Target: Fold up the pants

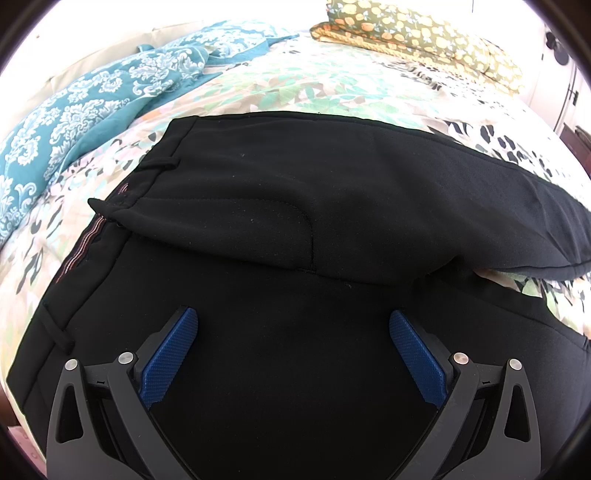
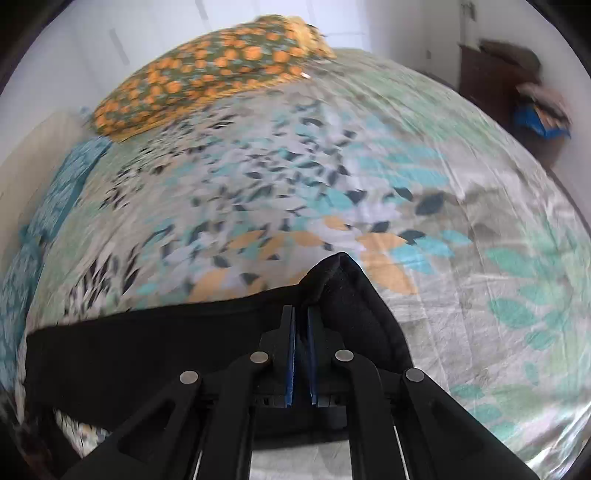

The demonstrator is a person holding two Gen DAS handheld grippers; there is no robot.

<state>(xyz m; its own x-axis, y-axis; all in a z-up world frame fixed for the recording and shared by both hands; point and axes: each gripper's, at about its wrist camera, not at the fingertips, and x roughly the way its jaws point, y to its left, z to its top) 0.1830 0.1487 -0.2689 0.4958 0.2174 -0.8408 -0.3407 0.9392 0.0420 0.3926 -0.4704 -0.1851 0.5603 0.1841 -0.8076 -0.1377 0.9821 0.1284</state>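
Black pants [image 1: 280, 206] lie on a floral bedsheet [image 1: 295, 81]. The waistband with belt loops is at the left, and one leg is folded over and runs off to the right. My left gripper [image 1: 291, 325] is open and empty, its blue pads [image 1: 173, 350] spread just above the lower pant leg. In the right wrist view my right gripper [image 2: 302, 314] is shut on the hem end of the pants [image 2: 343, 291] and holds it lifted over the sheet. The view there is blurred.
A teal patterned blanket [image 1: 85, 99] lies at the far left of the bed. A green pillow with orange print [image 1: 424, 33] sits at the far edge, also seen in the right wrist view [image 2: 207, 74]. A dark wooden cabinet [image 2: 498, 88] stands past the bed at right.
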